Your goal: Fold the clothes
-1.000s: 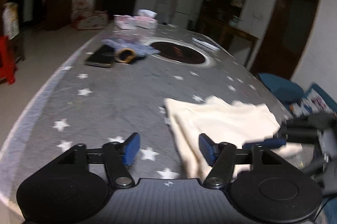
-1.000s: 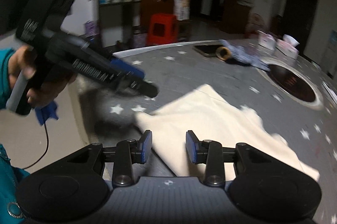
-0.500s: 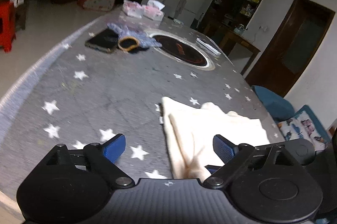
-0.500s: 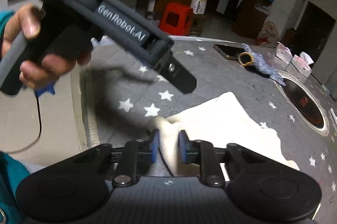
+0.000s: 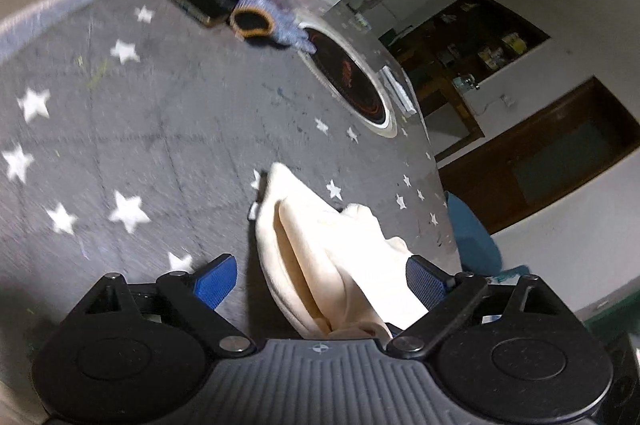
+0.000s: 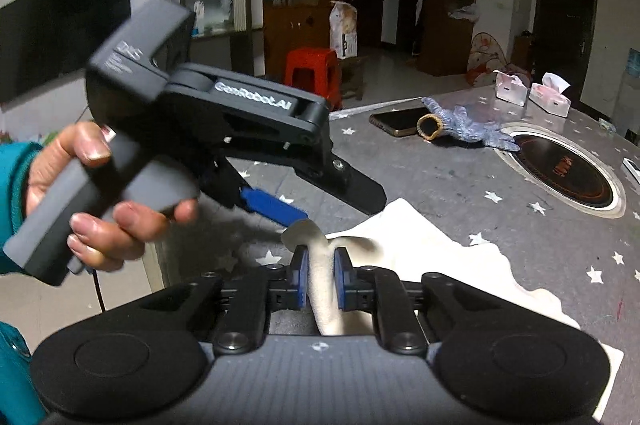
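Note:
A cream garment lies partly folded on the grey star-patterned table. In the left wrist view my left gripper is wide open, its blue pads on either side of a raised fold of the cloth, not pinching it. In the right wrist view my right gripper is shut on the near corner of the cream garment, lifted a little off the table. The left gripper hovers just above and left of that corner, held by a hand.
A phone, a blue knit glove and tissue boxes lie at the far side. A round black hotplate is set into the table. A red stool stands on the floor beyond the table's left edge.
My right gripper closed on the garment's corner and raised it. My left gripper opened wider and swung over the cloth fold, tilting to the left.

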The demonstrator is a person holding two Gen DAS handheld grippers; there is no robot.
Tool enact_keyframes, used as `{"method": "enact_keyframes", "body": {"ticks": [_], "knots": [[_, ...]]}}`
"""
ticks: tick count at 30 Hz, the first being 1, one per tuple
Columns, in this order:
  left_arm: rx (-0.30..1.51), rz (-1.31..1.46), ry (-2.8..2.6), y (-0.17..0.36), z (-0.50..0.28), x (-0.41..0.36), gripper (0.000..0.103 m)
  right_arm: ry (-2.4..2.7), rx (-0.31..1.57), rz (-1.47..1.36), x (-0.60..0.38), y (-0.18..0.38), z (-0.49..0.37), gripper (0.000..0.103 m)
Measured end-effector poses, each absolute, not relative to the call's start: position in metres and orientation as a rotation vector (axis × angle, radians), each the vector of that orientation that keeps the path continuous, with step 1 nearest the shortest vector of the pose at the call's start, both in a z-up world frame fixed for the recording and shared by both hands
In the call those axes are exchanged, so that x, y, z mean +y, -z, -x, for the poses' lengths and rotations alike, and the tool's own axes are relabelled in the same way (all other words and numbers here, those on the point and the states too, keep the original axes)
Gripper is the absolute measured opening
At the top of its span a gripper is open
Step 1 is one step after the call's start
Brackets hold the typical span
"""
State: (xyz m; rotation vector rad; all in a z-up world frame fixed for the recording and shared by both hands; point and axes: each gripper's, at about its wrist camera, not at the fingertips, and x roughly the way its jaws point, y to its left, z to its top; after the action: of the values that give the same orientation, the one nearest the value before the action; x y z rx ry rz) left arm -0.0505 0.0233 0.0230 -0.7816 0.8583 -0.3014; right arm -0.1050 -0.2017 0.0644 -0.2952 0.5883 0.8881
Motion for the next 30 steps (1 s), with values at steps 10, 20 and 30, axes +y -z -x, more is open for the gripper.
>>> {"method": "enact_keyframes", "body": {"ticks": [10, 20, 30], "knots": [[0.932, 0.885, 0.314, -0.007, 0.034, 0.008, 0.078, -0.887, 0.573, 0.268, -0.207, -0.065, 0.105, 0.012], [0.95, 0.912, 0.316, 0.008, 0.03, 0.01, 0.037, -0.906, 0.59, 0.271, -0.204, -0.056, 0.106, 0.014], [0.941, 0.865, 0.325, 0.01, 0.03, 0.01, 0.026, -0.821, 0.576, 0.217, -0.234, -0.061, 0.106, 0.02]]}}
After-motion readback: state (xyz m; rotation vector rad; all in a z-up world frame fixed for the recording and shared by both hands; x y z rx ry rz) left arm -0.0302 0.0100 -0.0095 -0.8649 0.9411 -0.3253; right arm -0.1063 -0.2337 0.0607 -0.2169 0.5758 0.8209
